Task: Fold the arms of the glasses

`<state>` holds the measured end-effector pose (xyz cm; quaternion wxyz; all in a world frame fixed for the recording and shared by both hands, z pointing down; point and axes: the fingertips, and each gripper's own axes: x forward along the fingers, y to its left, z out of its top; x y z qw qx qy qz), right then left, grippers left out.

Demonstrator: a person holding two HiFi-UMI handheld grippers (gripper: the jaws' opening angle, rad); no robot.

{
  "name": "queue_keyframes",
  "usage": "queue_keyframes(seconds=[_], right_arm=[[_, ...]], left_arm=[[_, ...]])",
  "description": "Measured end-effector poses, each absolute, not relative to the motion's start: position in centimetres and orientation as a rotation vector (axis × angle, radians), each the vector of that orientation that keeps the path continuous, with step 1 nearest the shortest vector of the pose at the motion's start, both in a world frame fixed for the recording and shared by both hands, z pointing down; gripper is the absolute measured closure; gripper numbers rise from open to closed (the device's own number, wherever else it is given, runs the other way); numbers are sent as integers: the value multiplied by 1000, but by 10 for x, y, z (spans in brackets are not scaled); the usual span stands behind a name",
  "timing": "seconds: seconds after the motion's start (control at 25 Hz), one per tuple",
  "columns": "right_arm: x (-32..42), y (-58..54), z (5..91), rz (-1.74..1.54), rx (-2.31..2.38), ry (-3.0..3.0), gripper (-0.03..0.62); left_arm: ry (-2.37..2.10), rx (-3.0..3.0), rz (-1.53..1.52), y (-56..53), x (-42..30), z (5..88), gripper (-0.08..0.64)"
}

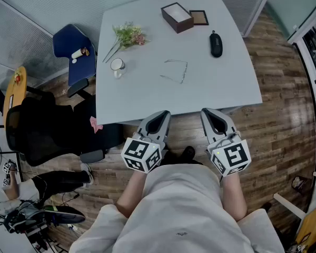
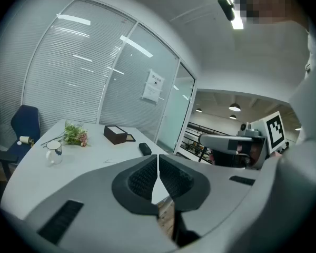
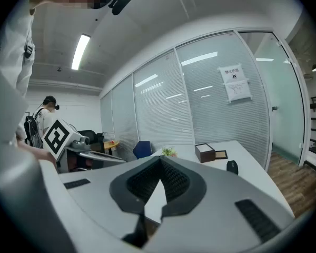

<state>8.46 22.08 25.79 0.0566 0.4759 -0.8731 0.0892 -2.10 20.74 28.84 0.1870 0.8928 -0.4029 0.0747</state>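
Both grippers were held side by side off the table's [image 1: 142, 96] near edge, at 6 o'clock of it, above wood floor [image 1: 274, 120]. Left gripper [image 1: 160, 114]: jaws seen closed together in its own view, nothing between them. Right gripper [image 1: 209, 112]: jaws likewise pressed together and empty. Neither gripper was touching the table.

The glasses [image 1: 175, 70] were lying near the middle of the table, at 12 o'clock of the grippers and well apart from them. The arms looked unfolded, spread out from the front. Nothing was touching them.

A mug [image 1: 117, 66] was placed at 9 o'clock of the glasses, and flowers [image 1: 128, 35] at 10 o'clock. A dark open box [image 1: 177, 17] was set at 12 o'clock near the far edge, with a small frame [image 1: 199, 17] just beside it at its 3 o'clock. A black case [image 1: 216, 44] was laid at 2 o'clock of the glasses. A blue chair [image 1: 73, 49] was seen at 9 o'clock of the table, and a black chair [image 1: 37, 136] at 8 o'clock.
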Motion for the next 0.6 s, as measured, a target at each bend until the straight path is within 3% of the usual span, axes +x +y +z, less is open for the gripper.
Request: queue_keyframes(seconds=[0.6], right_arm=[[94,255,254,284,1527,-2649,588]], left_arm=[[-1096,2547,199,236,-15,279,534]])
